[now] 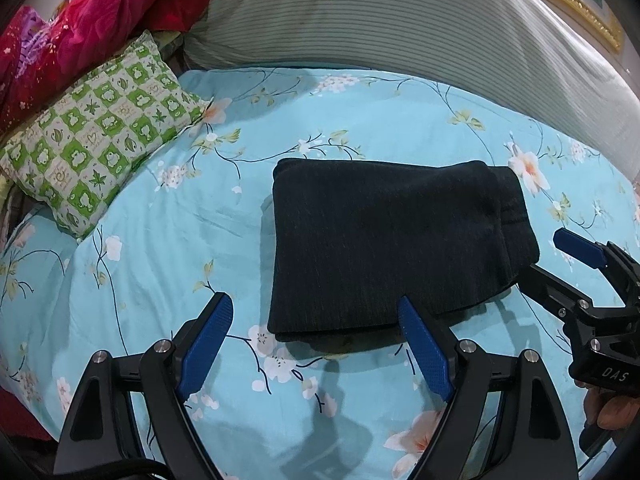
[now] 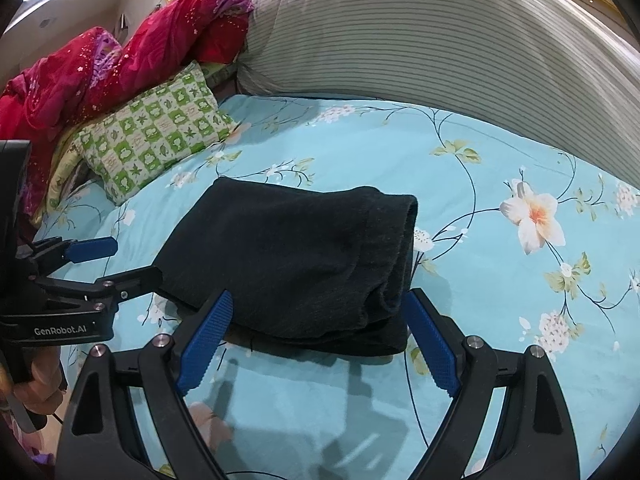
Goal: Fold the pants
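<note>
Pants point(image 1: 384, 248) lie folded into a compact dark rectangle mid-bedsheet point(image 1: 200, 240); left gripper point(image 1: 316, 340) and right gripper point(image 2: 320, 336) both spread wide, empty, just beside it; folding looks essentially done.

Black folded pants point(image 1: 384, 248) on a light blue bed sheet point(image 1: 160, 248) with a white-and-peach flower pattern. Green-and-white checked pillow point(image 1: 100, 136), magenta-red blanket point(image 1: 80, 20), grey striped bolster point(image 1: 400, 20). Black claws with blue pads point(image 1: 208, 344).

Pants in the middle of the bed

The folded pants point(image 1: 384, 248) lay on the bed point(image 1: 168, 264). A pillow point(image 1: 100, 136) sat behind and left of them, a blanket point(image 1: 72, 36) behind that. The left gripper point(image 1: 316, 320) and right gripper point(image 2: 320, 320) stood before the pants.
</note>
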### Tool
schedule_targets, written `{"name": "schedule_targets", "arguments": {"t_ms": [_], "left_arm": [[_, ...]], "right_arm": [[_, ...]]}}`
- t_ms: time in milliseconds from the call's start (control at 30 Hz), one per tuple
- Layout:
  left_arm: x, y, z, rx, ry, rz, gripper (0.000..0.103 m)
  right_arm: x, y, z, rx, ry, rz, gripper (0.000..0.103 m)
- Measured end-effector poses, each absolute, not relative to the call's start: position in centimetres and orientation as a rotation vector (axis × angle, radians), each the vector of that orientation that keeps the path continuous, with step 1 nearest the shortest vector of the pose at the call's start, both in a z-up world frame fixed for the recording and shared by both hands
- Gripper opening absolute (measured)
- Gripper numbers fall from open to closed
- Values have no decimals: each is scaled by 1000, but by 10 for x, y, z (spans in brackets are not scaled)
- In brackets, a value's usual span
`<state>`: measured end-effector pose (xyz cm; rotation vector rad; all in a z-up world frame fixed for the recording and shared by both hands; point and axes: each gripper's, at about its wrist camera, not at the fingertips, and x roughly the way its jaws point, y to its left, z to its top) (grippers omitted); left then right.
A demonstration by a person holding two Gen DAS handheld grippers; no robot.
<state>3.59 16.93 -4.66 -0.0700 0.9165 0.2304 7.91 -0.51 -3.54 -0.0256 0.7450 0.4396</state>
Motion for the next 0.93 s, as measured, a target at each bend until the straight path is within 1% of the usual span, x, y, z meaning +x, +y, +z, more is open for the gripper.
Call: {"name": "schedule_targets", "arguments": {"t_ms": [933], "left_arm": [[53, 171, -52, -87, 963, 234, 84]], "right_arm": [[89, -17, -37, 30, 772, 419, 88]]}}
